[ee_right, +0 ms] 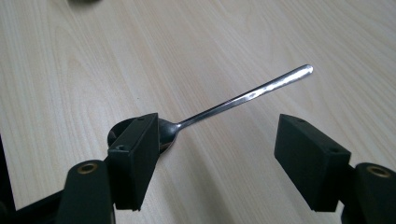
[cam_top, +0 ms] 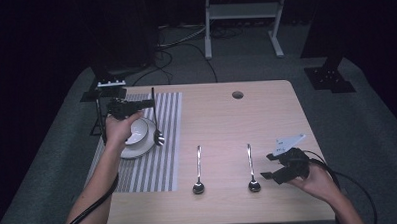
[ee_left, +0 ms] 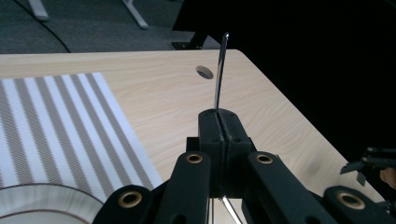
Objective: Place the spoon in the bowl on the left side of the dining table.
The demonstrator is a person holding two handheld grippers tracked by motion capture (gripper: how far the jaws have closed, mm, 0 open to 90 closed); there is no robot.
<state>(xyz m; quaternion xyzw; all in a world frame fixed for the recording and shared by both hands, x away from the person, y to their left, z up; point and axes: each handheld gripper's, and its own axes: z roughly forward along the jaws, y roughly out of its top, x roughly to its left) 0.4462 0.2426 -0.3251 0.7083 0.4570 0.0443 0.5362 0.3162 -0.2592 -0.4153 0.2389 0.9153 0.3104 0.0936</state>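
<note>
My left gripper (cam_top: 147, 103) (ee_left: 218, 114) is shut on the handle of a metal spoon (cam_top: 156, 124) (ee_left: 220, 70). The spoon hangs bowl down over the rim of a white saucer (cam_top: 138, 151). On that saucer sits a white cup (cam_top: 135, 134), partly hidden by the left hand. Two more spoons lie on the bare wood, a left one (cam_top: 198, 167) and a right one (cam_top: 251, 165) (ee_right: 247, 95). Just right of that right spoon's bowl, my right gripper (cam_top: 269, 166) (ee_right: 217, 135) stands open and low. Its left jaw covers part of the bowl and neither jaw touches the spoon.
A grey and white striped placemat (cam_top: 158, 163) (ee_left: 56, 126) lies under the saucer on the left of the wooden table (cam_top: 222, 121). A round cable hole (cam_top: 237, 94) (ee_left: 204, 72) is near the far edge. A metal stand (cam_top: 243, 20) is on the floor behind.
</note>
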